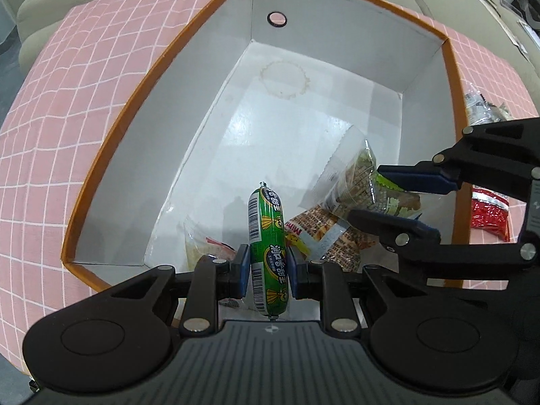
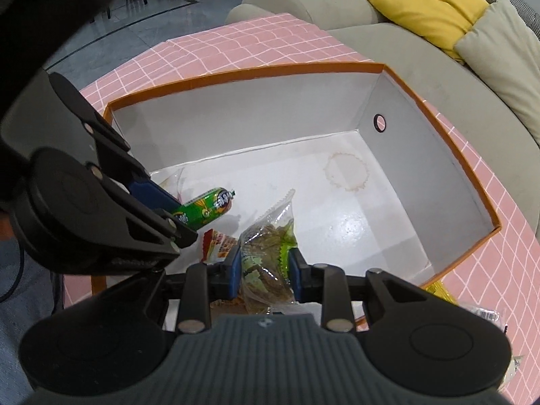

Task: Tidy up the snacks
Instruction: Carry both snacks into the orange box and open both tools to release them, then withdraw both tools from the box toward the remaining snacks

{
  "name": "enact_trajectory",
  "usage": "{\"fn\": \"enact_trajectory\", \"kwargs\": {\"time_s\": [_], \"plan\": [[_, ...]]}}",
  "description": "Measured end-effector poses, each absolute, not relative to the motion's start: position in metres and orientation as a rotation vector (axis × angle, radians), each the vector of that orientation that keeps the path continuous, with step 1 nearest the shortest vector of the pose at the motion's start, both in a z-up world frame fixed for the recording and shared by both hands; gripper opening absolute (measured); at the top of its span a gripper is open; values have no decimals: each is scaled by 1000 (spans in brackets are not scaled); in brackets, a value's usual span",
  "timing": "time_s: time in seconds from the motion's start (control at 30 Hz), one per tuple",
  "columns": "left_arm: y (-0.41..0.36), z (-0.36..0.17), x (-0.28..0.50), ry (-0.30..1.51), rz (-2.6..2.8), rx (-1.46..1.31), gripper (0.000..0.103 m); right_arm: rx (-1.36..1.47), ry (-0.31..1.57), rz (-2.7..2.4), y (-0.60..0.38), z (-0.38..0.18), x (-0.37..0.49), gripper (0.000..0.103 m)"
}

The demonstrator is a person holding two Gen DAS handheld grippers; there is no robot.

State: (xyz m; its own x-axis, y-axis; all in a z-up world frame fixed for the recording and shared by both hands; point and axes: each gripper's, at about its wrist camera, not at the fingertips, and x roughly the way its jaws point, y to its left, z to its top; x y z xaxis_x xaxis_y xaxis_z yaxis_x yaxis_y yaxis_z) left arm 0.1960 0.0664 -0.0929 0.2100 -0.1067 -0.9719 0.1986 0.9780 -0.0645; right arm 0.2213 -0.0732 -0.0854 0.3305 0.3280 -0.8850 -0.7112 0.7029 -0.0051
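left gripper [image 1: 268,266] fingers clenched on green sausage [image 1: 268,246], right gripper [image 2: 264,270] fingers clenched on clear snack bag [image 2: 266,243], both over the box [image 1: 162,67] near corner; lower before letting go, beside packets already inside.

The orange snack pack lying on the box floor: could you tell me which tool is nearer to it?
Right. The right tool hovers directly above the orange pack; the left tool sits beside it.

The box [image 1: 135,141] is showing an orange rim and white inside with a brownish ring stain [image 1: 285,79]. The green sausage [image 1: 268,249] is carrying yellow marks. The table [image 1: 67,101] is wearing pink cloth with white grid lines. A yellow cushion [image 2: 425,3] is lying beyond.
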Motion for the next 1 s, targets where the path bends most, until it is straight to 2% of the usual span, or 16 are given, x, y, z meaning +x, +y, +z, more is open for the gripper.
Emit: {"fn": "enact_trajectory", "kwargs": {"time_s": [0.2,0.4,0.77,0.83,0.9,1.0], "plan": [[69,-93,196,1340,-202,71,25,-422,1033,698,-74,-85,224,28],[69,-82,191,1330,-199,84,27,-427,1023,683,-75,-78,222,36],[72,-46,170,1257,-167,109,51,-470,955,617,-80,-48,210,65],[72,-36,165,1228,-159,103,53,-469,938,614,-84,-40,206,67],[73,-25,161,1194,-147,92,55,-465,917,613,-88,-31,201,76],[72,-8,155,1141,-141,77,56,-459,885,619,-93,-17,192,77]]}}
